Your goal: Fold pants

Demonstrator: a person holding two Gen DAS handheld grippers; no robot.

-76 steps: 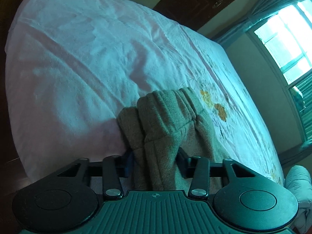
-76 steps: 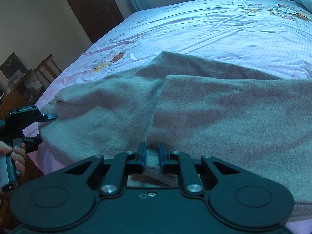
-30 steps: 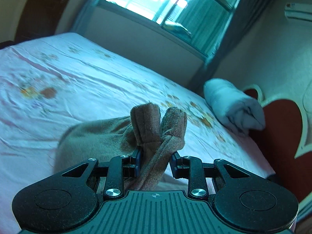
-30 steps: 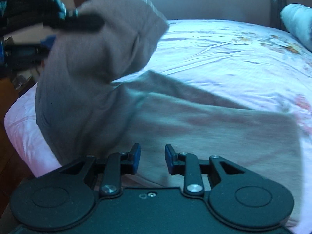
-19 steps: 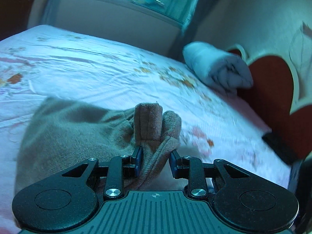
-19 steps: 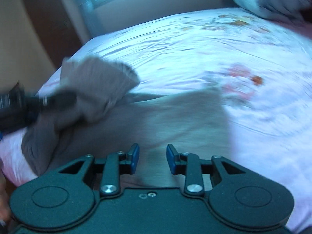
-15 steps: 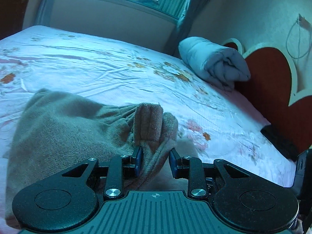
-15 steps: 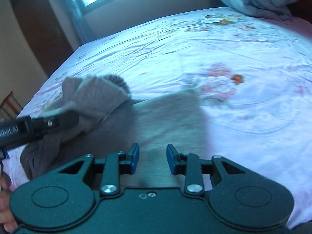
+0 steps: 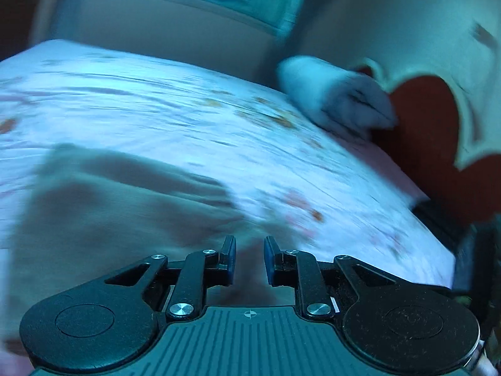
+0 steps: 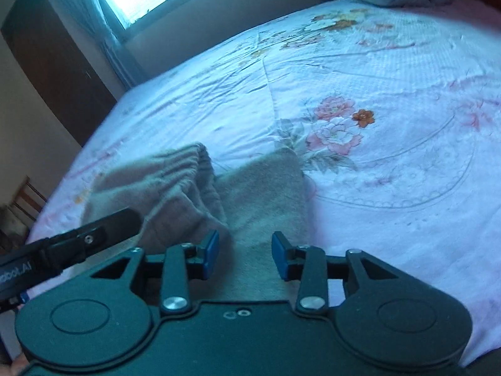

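The folded pants (image 10: 250,194) lie near on the bed (image 10: 391,100). The left claw (image 9: 249,258) is closing, empty; the right claw (image 10: 245,255) is opening, released above them.

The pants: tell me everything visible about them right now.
The pants are a soft, fleecy grey-brown fabric, lying folded over on the pink floral bedsheet near the bed's edge. The gathered, ribbed waistband sits bunched on top at the left, while a flatter folded layer ends in a straight edge at the right. Neither gripper pinches them: the right gripper is opening over the cloth, and the left gripper is closing on nothing above it.
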